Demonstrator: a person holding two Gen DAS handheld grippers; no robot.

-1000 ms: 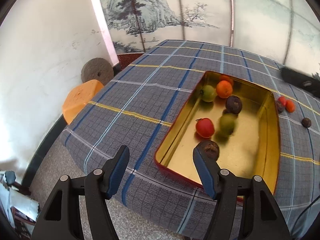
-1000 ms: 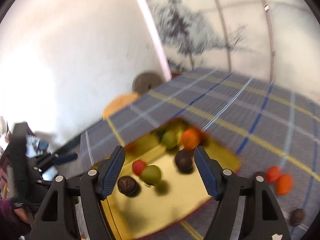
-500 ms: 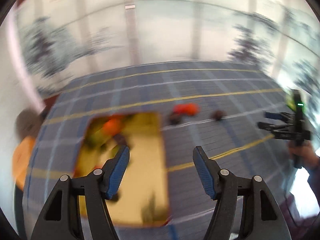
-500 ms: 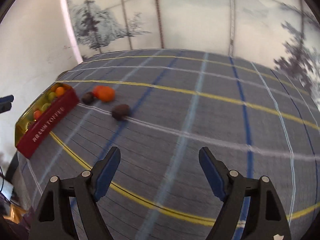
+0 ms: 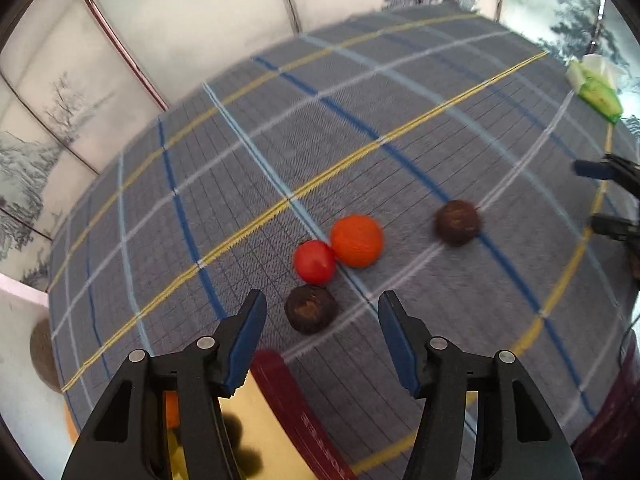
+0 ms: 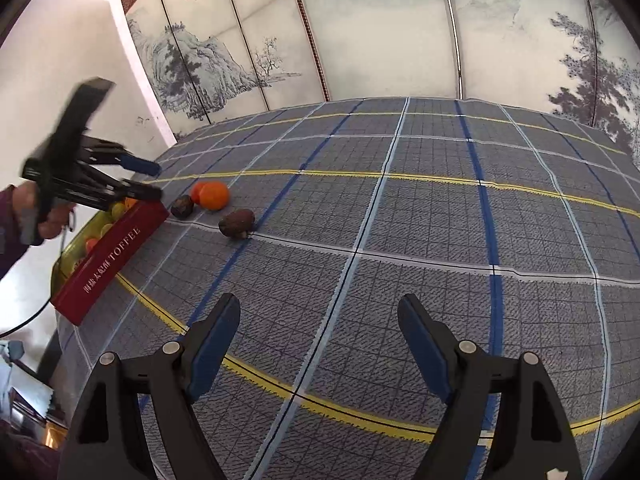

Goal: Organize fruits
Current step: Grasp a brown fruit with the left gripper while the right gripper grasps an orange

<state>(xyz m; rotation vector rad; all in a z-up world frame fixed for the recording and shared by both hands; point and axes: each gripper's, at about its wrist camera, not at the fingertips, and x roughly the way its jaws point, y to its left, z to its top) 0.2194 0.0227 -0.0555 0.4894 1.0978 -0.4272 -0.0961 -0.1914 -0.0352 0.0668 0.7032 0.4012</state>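
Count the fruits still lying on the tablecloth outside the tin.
4: a dark fruit nearest the tin, a red fruit touching an orange behind it, and another dark fruit lying apart to the right.

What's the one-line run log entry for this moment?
left gripper: open, closing, over dark fruit | right gripper: open, empty | loose: tomato, orange, second dark fruit | tin: part-filled

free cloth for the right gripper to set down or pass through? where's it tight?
Free: the wide checked tablecloth under and ahead of the open, empty right gripper, to the right of the lone dark brown fruit. Crowded: by the red toffee tin, where the orange, red fruit, near dark fruit and open left gripper bunch.
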